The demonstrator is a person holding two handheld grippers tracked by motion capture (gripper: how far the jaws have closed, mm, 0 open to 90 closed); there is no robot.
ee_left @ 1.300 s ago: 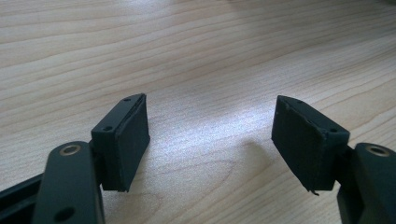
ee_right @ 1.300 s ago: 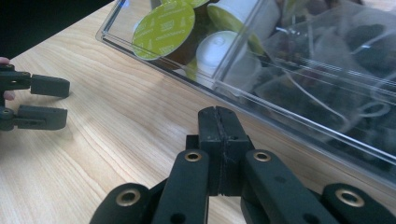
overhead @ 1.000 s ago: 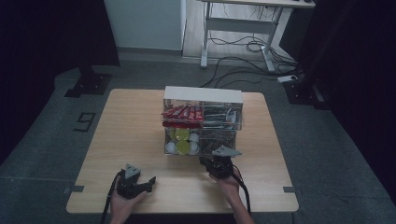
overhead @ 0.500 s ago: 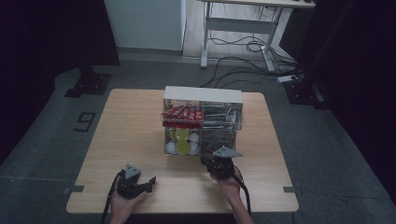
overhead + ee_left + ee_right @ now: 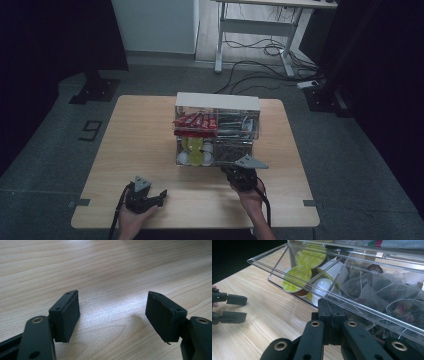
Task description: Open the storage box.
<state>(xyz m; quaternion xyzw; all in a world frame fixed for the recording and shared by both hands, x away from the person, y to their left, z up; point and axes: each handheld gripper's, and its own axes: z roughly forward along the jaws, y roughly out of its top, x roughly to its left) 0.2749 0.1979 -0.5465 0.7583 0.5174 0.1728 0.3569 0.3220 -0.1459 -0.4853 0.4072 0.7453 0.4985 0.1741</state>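
A lab or recording studio around me, my wooden table [image 5: 140, 145] on grey carpet, black curtains [image 5: 45, 35] at both sides, a height-adjustable desk frame [image 5: 255, 35] behind, loose cables [image 5: 260, 50] trailing across the floor

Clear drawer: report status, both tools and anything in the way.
Right tool shut, at the front edge of the clear drawer. Left tool open, empty, over bare table. Drawer pulled out, holds capsules and tea bags. Nothing blocking.

A light wooden table [image 5: 140, 145] carries a clear plastic organiser [image 5: 217, 131] mid-top.
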